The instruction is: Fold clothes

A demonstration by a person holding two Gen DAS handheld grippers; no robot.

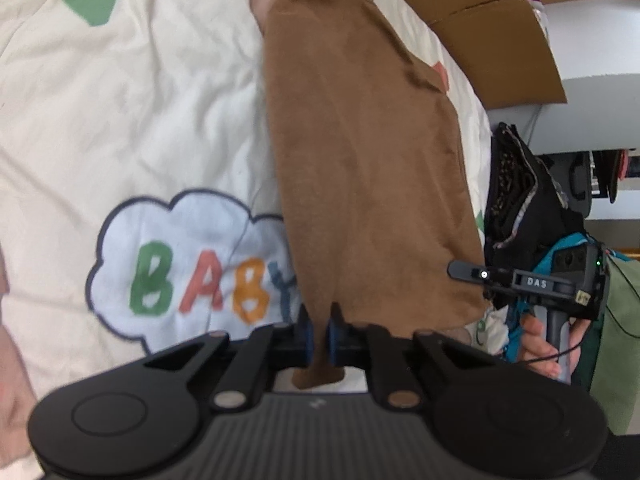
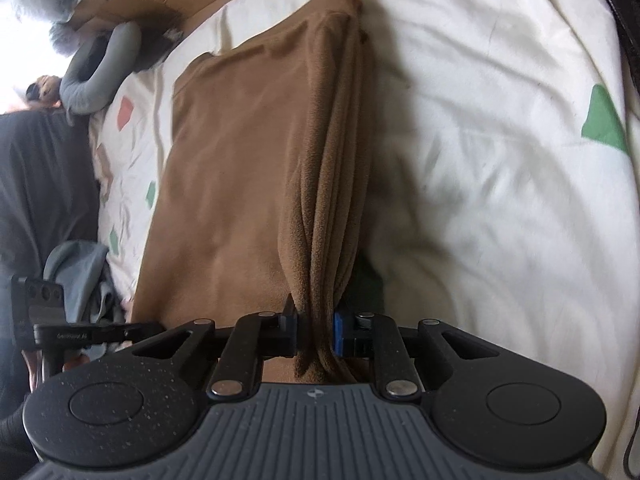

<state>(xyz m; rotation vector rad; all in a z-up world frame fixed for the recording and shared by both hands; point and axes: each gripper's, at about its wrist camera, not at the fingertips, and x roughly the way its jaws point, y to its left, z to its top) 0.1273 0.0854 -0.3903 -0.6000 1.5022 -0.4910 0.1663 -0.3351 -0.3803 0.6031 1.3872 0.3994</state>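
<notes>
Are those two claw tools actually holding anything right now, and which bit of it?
Yes. Both pinch the brown garment at its near edge: the left gripper on a thin layer, the right gripper on a bunched, folded side.

Bed, covered by a cream quilt [image 1: 132, 112], creased, printed with small green and pink patches. Left wrist view: a white cloud print [image 1: 188, 260] at 8 o'clock, dark-outlined, lettered "BABY" in green, pink, orange and blue. Brown garment [image 1: 360, 152] lies on the quilt, folded into a long strip, running from 12 to 6 o'clock and covering the cloud's right edge. Cardboard [image 1: 492, 20] at 1 o'clock at the quilt's far edge. Dark clothes [image 1: 516, 188] at 3 o'clock by its right edge.
</notes>
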